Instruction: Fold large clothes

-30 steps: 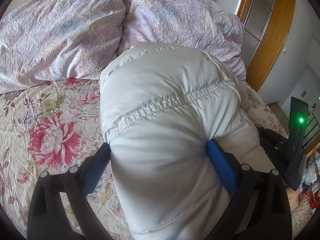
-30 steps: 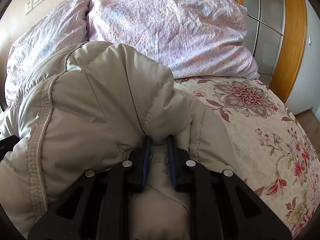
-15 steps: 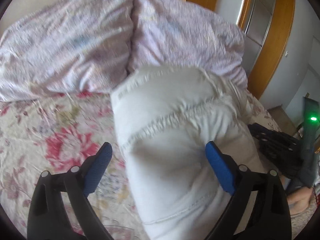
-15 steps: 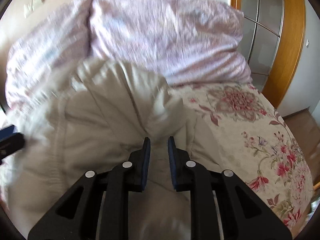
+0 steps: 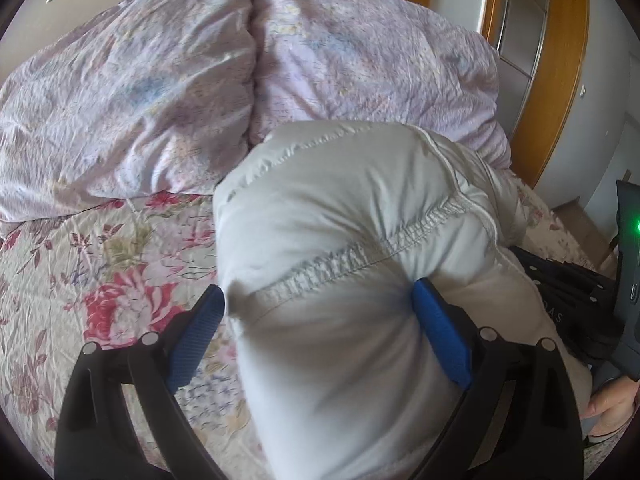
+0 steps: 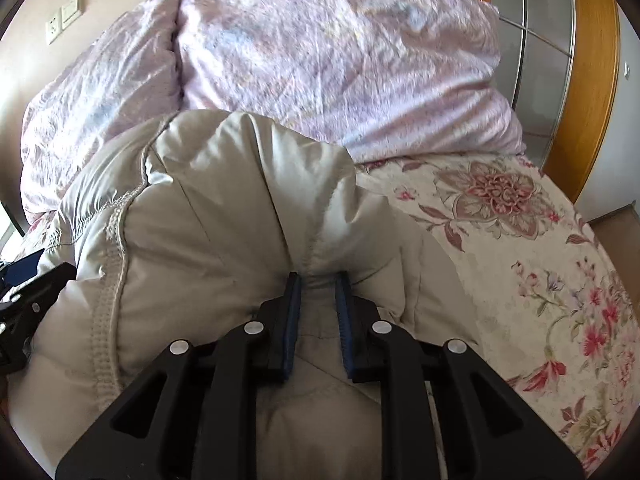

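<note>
A pale beige puffy down jacket (image 5: 344,240) lies bunched on the flowered bed, its far end close to the pillows. My left gripper (image 5: 320,300) stands wide open, and a thick fold of the jacket fills the space between its blue pads. My right gripper (image 6: 318,280) is nearly closed and pinches a fold of the same jacket (image 6: 208,240) between its blue pads. The right gripper also shows in the left wrist view (image 5: 580,300), at the jacket's right side. The left gripper shows at the left edge of the right wrist view (image 6: 24,284).
Two lilac pillows (image 5: 160,92) (image 6: 340,68) lie against the wall at the head of the bed. The flowered bedsheet (image 6: 540,260) spreads to the right and also to the left (image 5: 80,260). A wooden-framed wardrobe door (image 5: 560,60) stands beyond the bed's right side.
Both grippers have drawn back from the pillows with the jacket. The left gripper stays wide around the fold and the right stays pinched on it.
</note>
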The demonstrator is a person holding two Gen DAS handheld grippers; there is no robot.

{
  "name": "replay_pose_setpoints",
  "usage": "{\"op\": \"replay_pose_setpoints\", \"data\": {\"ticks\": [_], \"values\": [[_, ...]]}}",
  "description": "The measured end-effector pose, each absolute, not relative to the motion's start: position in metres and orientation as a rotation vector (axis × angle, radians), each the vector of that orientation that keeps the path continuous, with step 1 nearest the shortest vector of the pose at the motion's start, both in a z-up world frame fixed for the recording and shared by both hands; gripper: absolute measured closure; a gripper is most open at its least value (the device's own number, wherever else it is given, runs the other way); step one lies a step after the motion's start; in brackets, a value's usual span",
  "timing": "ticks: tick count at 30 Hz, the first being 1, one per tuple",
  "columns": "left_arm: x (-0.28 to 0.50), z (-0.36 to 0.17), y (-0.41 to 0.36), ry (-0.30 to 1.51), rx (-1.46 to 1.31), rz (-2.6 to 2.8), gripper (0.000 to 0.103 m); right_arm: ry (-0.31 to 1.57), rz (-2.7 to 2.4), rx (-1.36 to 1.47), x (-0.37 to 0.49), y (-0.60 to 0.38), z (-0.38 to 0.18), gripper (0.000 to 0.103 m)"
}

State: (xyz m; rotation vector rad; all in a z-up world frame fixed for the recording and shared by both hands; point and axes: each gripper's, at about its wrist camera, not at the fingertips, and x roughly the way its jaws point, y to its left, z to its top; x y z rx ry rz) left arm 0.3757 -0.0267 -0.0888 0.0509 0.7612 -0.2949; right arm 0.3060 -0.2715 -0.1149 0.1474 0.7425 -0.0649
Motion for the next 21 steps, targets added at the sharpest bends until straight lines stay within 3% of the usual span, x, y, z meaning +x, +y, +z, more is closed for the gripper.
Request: {"op": "replay_pose_setpoints", "data": {"ticks": [21], "values": [[0.389, -0.116, -0.034, 0.743, 0.03, -0.28, 0.003, 0.69, -0.065, 0.152, 0.317, -0.27, -0.133, 0.085]]}}
